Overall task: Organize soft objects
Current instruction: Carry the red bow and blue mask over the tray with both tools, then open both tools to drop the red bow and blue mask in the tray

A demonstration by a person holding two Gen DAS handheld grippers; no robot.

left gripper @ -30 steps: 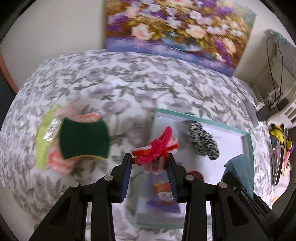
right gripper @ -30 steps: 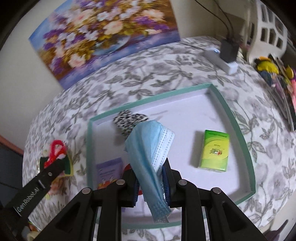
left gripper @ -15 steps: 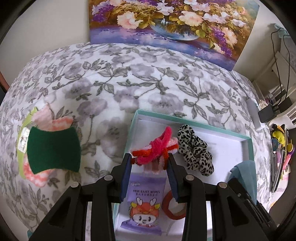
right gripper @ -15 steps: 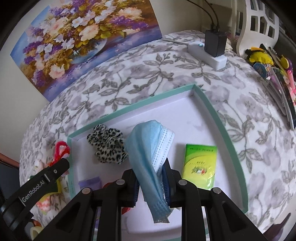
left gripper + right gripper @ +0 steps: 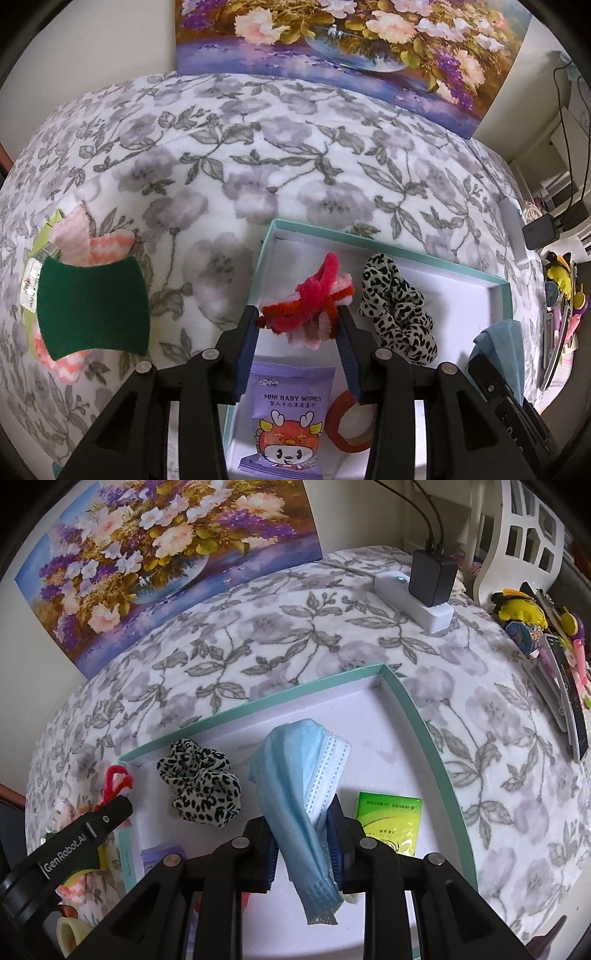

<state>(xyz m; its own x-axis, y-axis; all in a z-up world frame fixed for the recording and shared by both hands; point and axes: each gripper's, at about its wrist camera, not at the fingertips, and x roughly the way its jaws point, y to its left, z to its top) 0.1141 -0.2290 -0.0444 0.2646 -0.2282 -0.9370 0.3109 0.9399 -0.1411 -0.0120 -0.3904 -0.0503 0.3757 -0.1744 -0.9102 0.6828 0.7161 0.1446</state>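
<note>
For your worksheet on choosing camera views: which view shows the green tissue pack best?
The right wrist view: the green tissue pack lies in plain sight in the tray, beside the right gripper. The left wrist view does not show it.

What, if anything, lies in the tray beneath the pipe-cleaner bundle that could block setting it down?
Directly below the pipe-cleaner bundle the tray floor looks bare; the baby wipes pack sits nearer, the leopard scrunchie beside it.
</note>
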